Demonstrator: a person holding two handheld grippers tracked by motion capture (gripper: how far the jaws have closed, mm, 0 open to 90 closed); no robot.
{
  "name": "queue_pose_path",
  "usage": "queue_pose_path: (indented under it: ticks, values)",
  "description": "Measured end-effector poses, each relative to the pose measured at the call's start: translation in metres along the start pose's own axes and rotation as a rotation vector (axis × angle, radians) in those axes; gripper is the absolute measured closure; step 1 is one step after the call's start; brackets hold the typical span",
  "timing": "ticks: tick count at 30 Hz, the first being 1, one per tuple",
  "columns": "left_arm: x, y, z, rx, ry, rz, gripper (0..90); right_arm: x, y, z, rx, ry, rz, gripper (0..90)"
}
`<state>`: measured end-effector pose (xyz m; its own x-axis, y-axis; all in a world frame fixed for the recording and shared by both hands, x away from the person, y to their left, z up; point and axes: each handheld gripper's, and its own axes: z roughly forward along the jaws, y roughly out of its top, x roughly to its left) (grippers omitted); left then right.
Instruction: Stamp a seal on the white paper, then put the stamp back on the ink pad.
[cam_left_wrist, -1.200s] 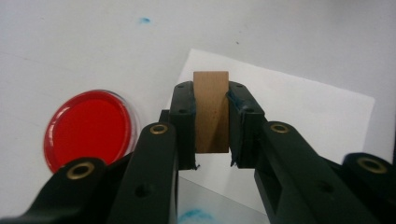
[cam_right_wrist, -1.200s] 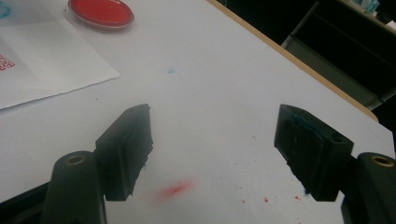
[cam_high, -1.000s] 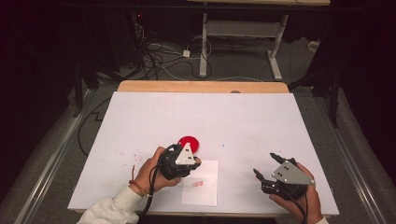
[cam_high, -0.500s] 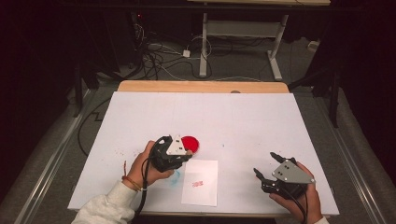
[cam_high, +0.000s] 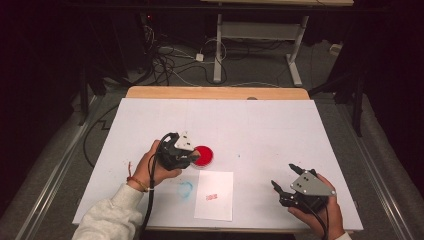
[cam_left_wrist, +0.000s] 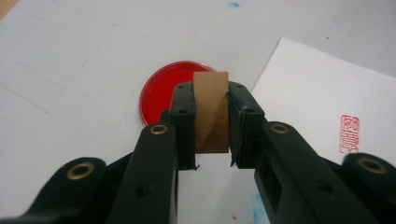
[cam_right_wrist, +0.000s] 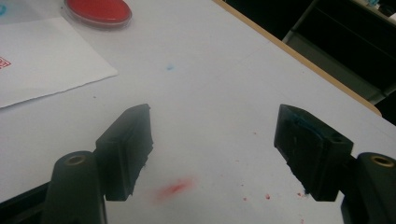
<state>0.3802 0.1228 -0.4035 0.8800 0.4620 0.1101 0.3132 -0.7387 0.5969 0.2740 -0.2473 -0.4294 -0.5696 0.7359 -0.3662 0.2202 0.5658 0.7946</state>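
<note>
My left gripper (cam_high: 190, 159) is shut on a small wooden stamp block (cam_left_wrist: 211, 112), which stands upright between the jaws. It hovers at the left edge of a round red ink pad (cam_high: 205, 156), and in the left gripper view the ink pad (cam_left_wrist: 161, 95) lies just behind the block. A white sheet of paper (cam_high: 215, 200) lies in front of the pad and bears a red stamp print (cam_high: 212, 196). My right gripper (cam_high: 283, 175) rests at the front right of the table, and its jaws (cam_right_wrist: 215, 126) are open with nothing between them.
The white table cover (cam_high: 260, 130) has a blue smudge (cam_high: 185, 189) left of the sheet and red smears (cam_right_wrist: 175, 188) under my right gripper. A wooden table edge (cam_high: 215, 93) runs along the far side. Cables and a desk frame lie on the floor beyond.
My left gripper has moved left and a little farther away with the stamp block, uncovering more of the red ink pad. The right gripper has stayed still.
</note>
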Motion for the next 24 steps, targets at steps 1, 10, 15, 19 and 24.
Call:
queue_pose_path:
  ticks: [1, 10, 15, 19, 24]
  values:
    - [0.001, 0.002, 0.001, 0.002, 0.01, -0.002, 73.1, 0.0, 0.0, 0.0, 0.002, 0.003, -0.001, 28.0]
    - [0.016, 0.017, 0.021, 0.066, -0.045, -0.008, 72.9, 0.001, 0.0, 0.002, 0.007, 0.009, -0.001, 28.2]
    - [0.02, 0.02, 0.036, 0.123, -0.058, -0.011, 72.8, 0.003, 0.0, 0.002, 0.008, 0.012, -0.008, 28.3]
    - [0.023, 0.021, 0.045, 0.156, -0.072, -0.02, 72.5, 0.003, -0.002, 0.002, 0.014, 0.018, -0.015, 28.5]
    - [0.022, 0.023, 0.052, 0.18, -0.07, -0.023, 71.4, 0.002, -0.002, 0.0, 0.013, 0.01, -0.012, 28.8]
